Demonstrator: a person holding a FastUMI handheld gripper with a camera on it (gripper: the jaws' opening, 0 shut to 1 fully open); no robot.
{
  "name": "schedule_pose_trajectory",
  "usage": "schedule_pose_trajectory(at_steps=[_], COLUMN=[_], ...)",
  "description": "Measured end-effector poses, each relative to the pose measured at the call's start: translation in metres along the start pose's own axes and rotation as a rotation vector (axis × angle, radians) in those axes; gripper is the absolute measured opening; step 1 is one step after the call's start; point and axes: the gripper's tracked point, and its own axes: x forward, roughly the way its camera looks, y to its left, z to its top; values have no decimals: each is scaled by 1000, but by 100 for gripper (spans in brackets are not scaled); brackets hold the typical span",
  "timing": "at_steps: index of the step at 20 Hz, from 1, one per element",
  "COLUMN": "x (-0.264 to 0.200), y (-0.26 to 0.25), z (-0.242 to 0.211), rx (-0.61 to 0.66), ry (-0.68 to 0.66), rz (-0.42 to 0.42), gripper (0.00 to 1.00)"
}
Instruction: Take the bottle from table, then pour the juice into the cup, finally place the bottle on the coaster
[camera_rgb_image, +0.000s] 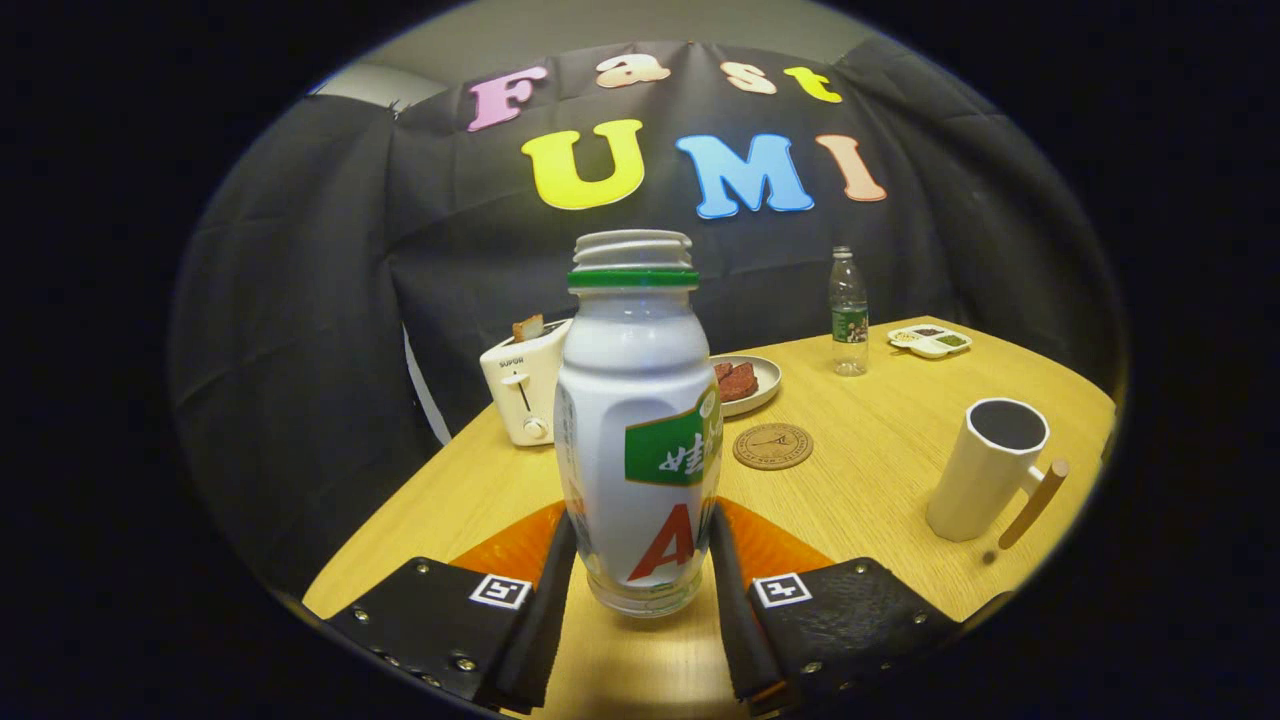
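A white juice bottle (638, 420) with a green neck ring and no cap stands upright between my fingers, lifted a little above the wooden table (870, 480). My gripper (640, 570) is shut on the bottle's lower body, one finger pressing on each side. Beyond the fingers to the right stands a white cup (985, 468) with a wooden handle, its dark inside showing. A round brown coaster (772, 446) lies flat on the table between the bottle and the cup, farther back.
Behind the bottle sits a cream toaster (522, 385) with bread in its slot, beside a plate (760, 385) of reddish food. A clear water bottle (848, 312) and a small divided tray (930, 341) stand at the table's far side.
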Motion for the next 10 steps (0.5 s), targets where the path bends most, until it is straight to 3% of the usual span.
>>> schedule_pose_trajectory(at_steps=[10], x=[-5], y=[-12], z=[19], rx=[182], ry=[18], rz=[25], gripper=[66])
